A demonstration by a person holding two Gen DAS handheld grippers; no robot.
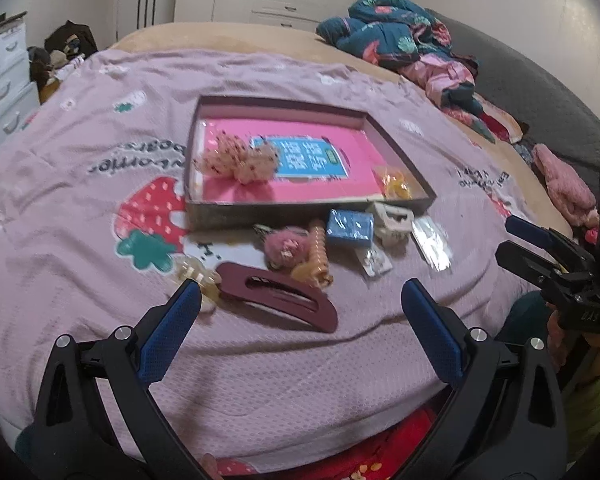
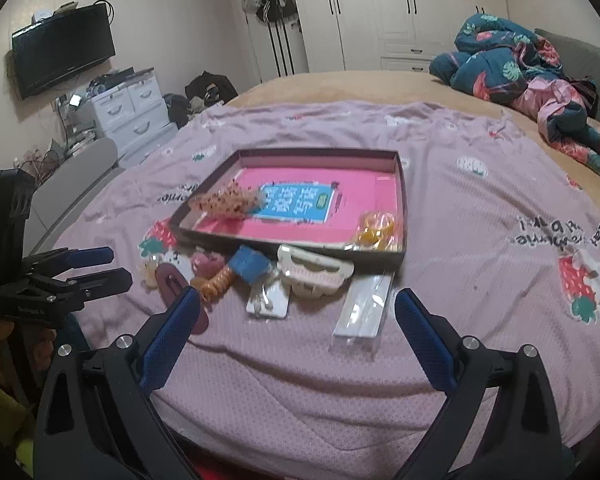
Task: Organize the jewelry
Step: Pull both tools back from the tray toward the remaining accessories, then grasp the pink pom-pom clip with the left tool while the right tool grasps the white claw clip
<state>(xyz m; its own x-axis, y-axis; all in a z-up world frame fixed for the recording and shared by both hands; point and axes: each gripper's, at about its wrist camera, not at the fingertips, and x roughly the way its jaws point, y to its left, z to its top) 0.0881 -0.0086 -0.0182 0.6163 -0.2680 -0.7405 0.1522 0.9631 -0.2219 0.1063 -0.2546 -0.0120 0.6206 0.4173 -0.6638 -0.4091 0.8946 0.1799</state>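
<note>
- A shallow dark rectangular cardboard tray (image 1: pixel 312 204) with a pink lining is seen on the mauve printed blanket (image 1: pixel 260 360) covering the bed; it serves as the landmark here.
- Inside the tray, a frilly cream scrunchie with dark dots (image 1: pixel 238 160) is laid at the left end, and a yellow translucent hair piece (image 1: pixel 394 184) is tucked into the near right corner.
- Just in front of the tray's near wall, a small blue box (image 1: pixel 350 228) and a cream claw clip (image 1: pixel 390 222) are found touching each other.
- Left of the box, still before the tray, a pink fluffy hair tie (image 1: pixel 284 246) and an orange spiral hair coil (image 1: pixel 314 258) are grouped together.
- Nearer the camera than these, a long maroon oval hair clip (image 1: pixel 280 296) is laid flat, with a pale translucent clip (image 1: pixel 192 272) just at its left end.
- Two clear plastic packets (image 2: pixel 364 308) (image 2: pixel 268 300) are spread in front of the tray, under and beside the cream clip.
- The left tongs (image 1: pixel 300 292) are held spread wide over the blanket, short of the maroon clip, nothing being pinched.
- The right tongs (image 2: pixel 298 300) are likewise spread apart and empty, before the packets.
</note>
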